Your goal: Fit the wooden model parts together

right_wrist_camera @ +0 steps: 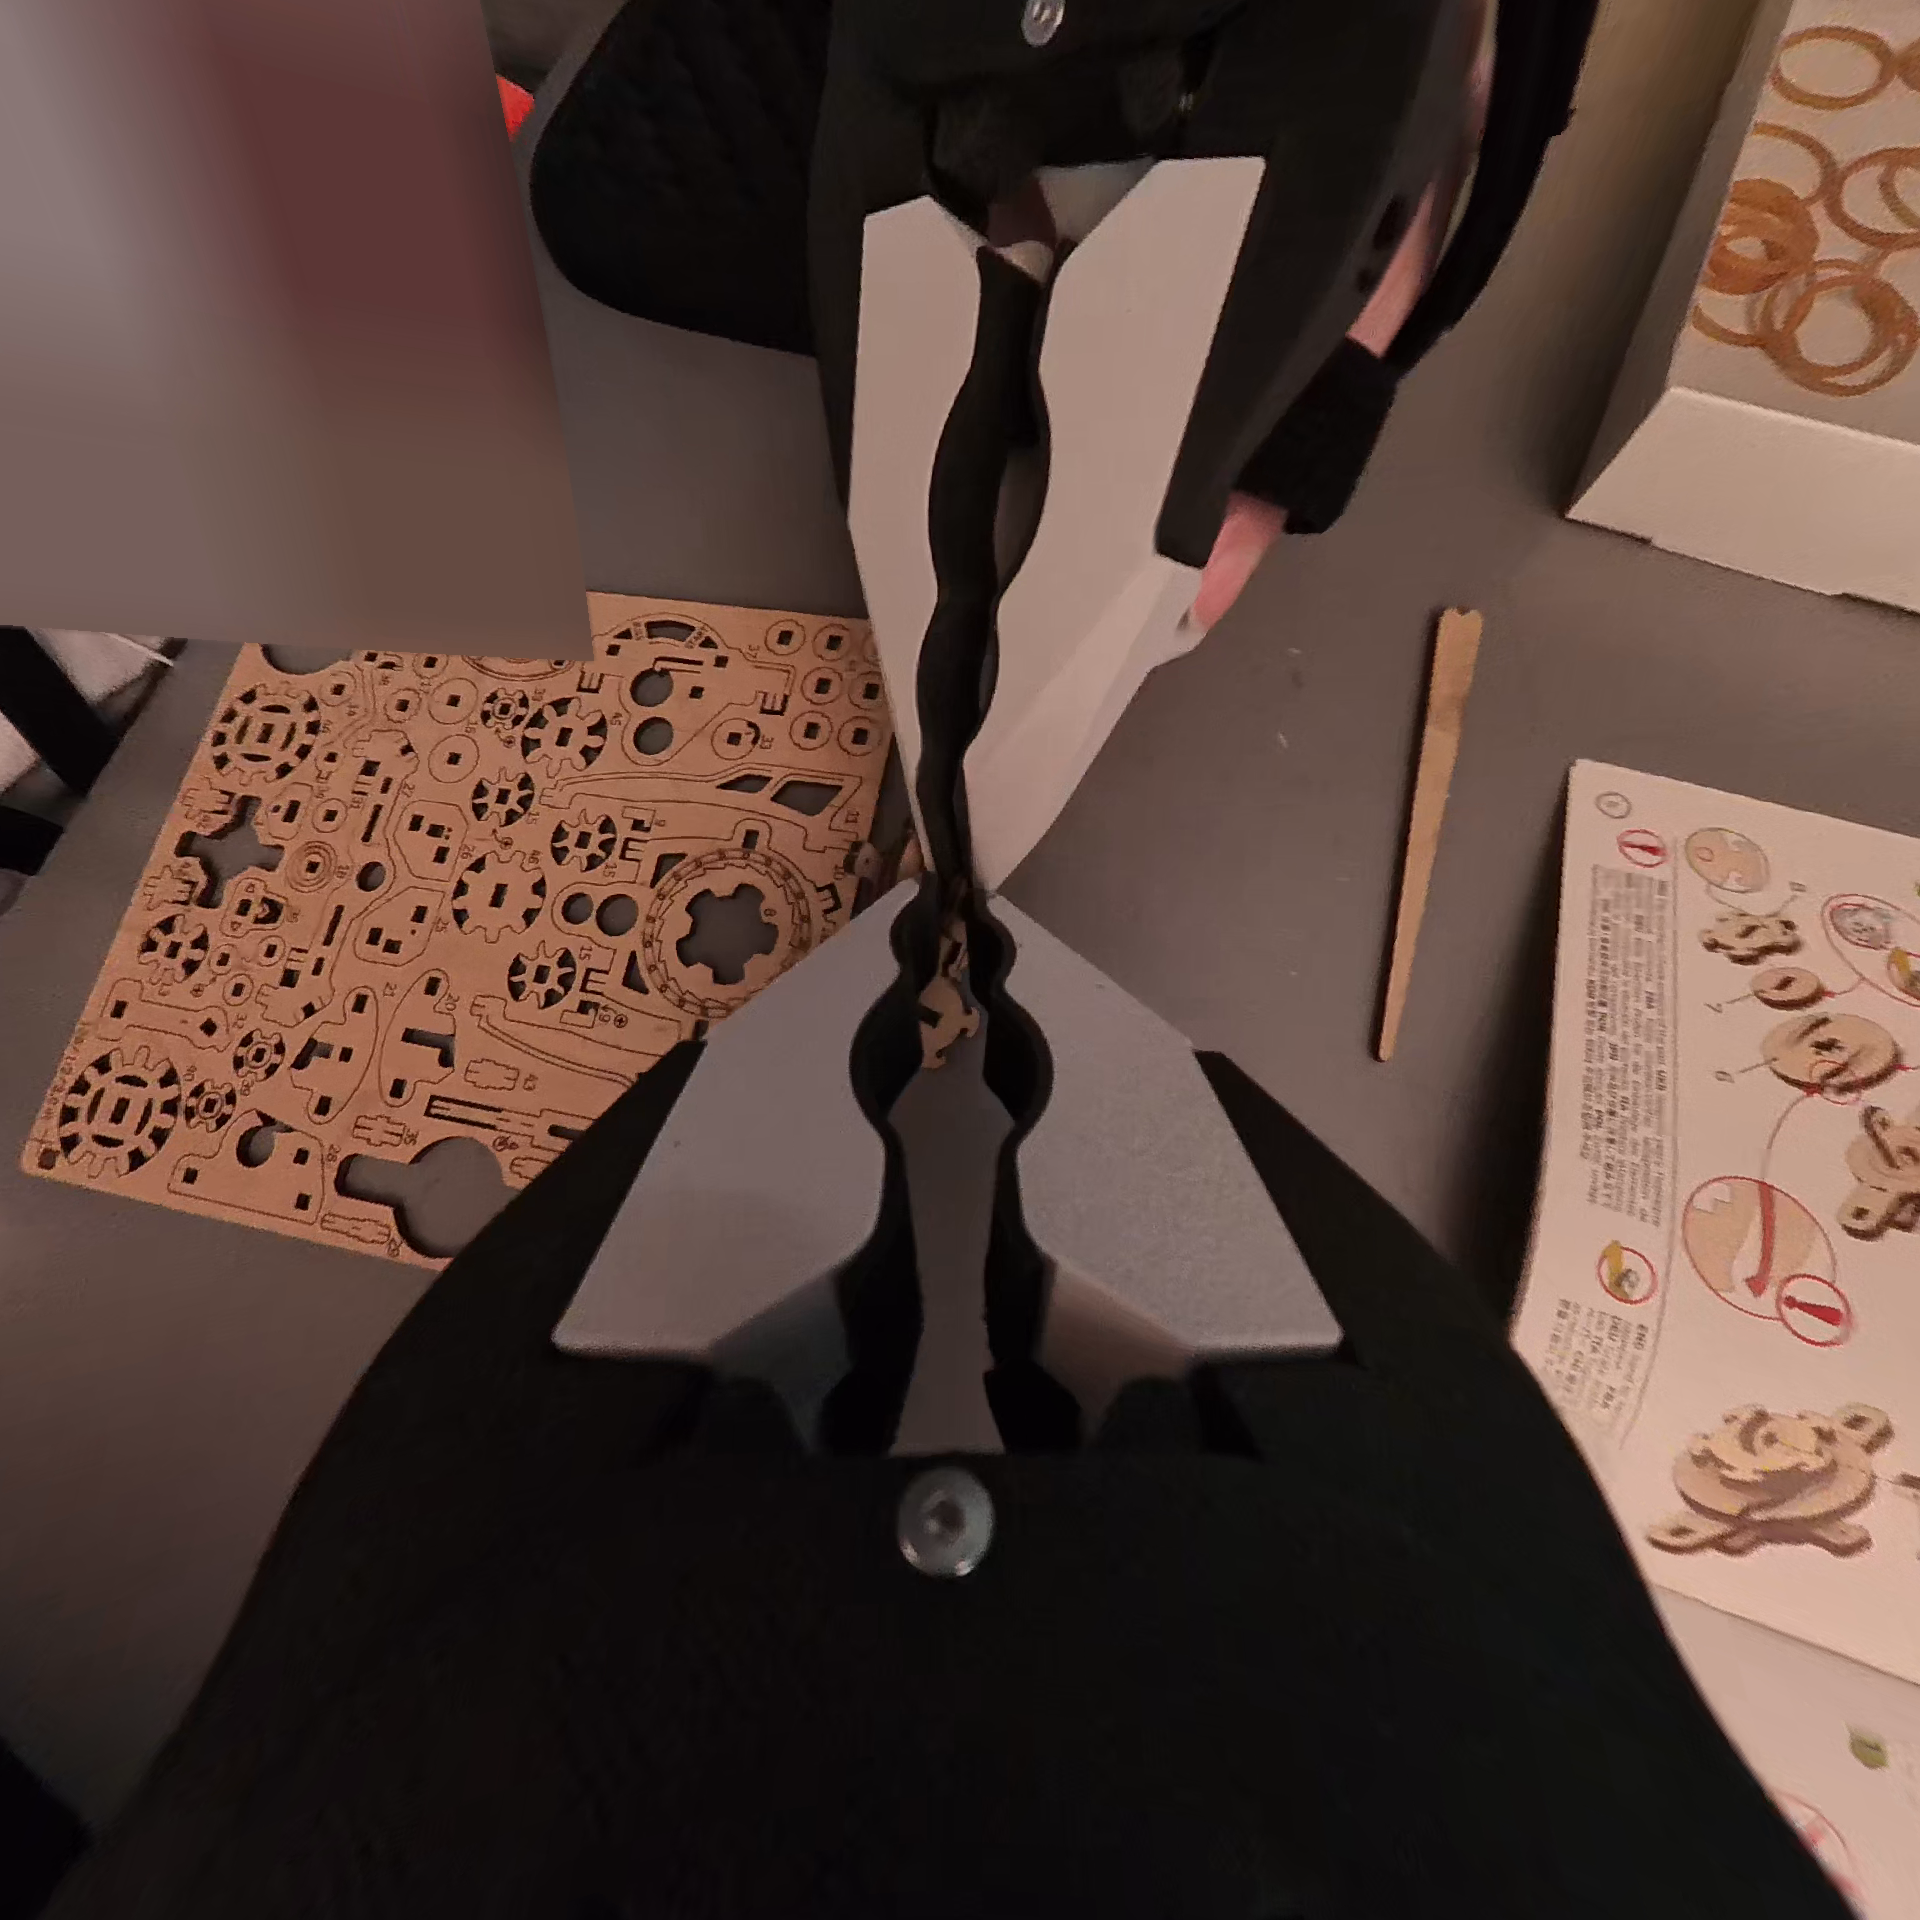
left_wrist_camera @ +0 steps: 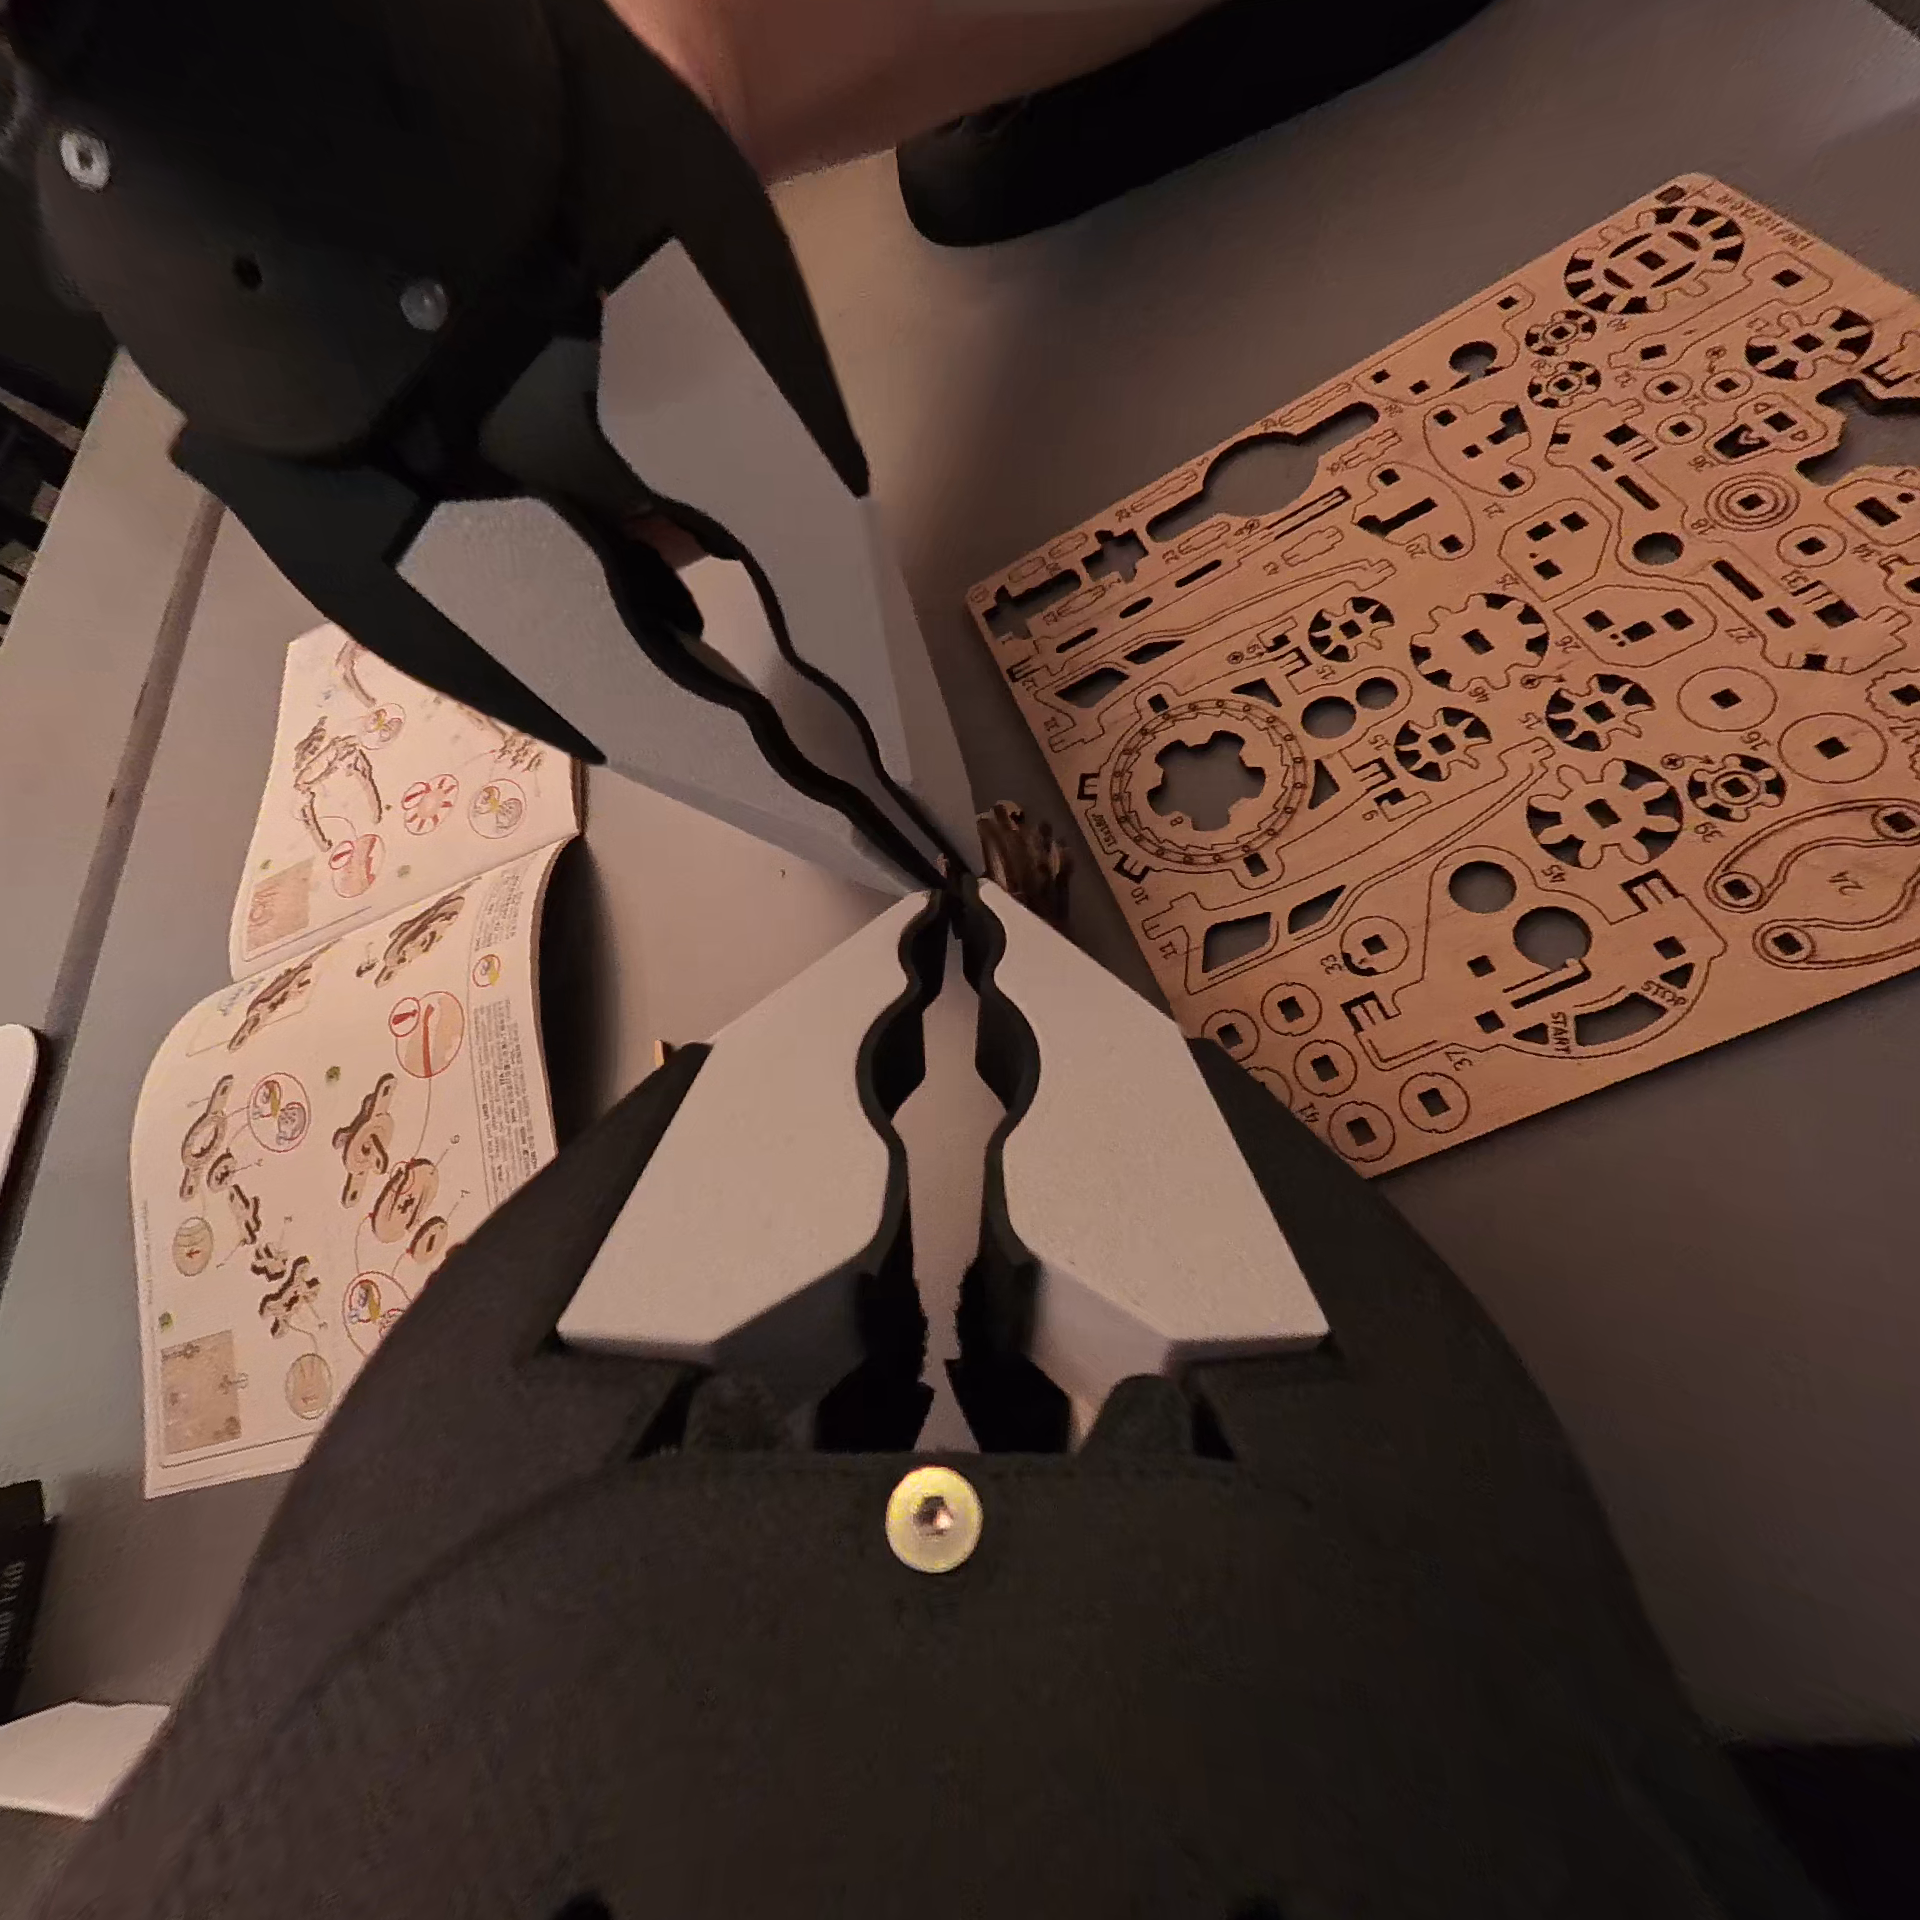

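The right gripper [right_wrist_camera: 951, 935] is clamped on a small wooden gear piece [right_wrist_camera: 948, 1013], tip to tip with the left gripper [left_wrist_camera: 951, 904], whose jaws are pressed together on something too small to tell. Both meet just above the grey table [right_wrist_camera: 1226, 831], beside the punched wooden parts sheet [right_wrist_camera: 416, 935]. An open instruction booklet [left_wrist_camera: 353, 1039] lies opposite that sheet; a wooden stick [right_wrist_camera: 1423, 831] lies between.

Setting: a hobby or craft workstation, probably indoors in an office or home. Evidence: a plain grey bench [right_wrist_camera: 1299, 727] carrying a laser-cut plywood parts sheet [left_wrist_camera: 1507, 675], an open illustrated assembly booklet [left_wrist_camera: 364, 1039], a wooden stick tool [right_wrist_camera: 1429, 831], and a white box [right_wrist_camera: 1766, 416].
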The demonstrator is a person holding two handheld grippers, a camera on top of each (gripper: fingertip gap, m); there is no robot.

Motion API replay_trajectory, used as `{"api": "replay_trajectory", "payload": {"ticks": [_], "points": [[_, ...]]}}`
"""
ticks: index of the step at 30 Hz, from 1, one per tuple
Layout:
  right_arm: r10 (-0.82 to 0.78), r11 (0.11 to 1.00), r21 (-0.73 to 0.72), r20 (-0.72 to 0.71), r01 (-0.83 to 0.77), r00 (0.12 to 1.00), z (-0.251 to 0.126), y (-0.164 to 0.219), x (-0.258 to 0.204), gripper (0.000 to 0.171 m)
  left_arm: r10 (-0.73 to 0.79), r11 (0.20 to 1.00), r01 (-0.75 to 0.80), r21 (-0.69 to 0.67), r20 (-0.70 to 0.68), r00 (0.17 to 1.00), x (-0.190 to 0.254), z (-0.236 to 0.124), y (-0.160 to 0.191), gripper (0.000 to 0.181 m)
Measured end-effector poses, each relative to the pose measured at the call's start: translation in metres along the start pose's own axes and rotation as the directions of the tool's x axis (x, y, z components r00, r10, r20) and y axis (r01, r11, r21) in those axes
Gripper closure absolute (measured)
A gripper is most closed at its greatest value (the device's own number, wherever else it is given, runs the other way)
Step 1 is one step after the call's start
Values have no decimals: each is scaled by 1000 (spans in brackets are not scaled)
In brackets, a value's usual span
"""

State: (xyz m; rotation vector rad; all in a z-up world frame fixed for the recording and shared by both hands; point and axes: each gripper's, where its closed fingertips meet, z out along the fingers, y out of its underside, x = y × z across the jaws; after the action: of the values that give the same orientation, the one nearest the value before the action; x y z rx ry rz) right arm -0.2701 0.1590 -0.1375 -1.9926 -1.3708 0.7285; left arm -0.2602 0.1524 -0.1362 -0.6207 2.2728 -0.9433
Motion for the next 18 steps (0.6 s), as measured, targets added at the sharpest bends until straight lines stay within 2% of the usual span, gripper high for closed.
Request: {"api": "replay_trajectory", "payload": {"ticks": [3,12,18], "points": [[4,1000,30,15,-5,1000,-1,-1,1,168,34,999,-34,-2,17,999,0,0,0,181],[-255,967,-50,-219,250,942,-1,-1,6,168,-7,999,4,46,67,998,-8,-5,-1,171],[-283,959,-79,-238,272,929,1,1,7,168,10,999,-12,44,55,998,-6,-7,3,181]]}}
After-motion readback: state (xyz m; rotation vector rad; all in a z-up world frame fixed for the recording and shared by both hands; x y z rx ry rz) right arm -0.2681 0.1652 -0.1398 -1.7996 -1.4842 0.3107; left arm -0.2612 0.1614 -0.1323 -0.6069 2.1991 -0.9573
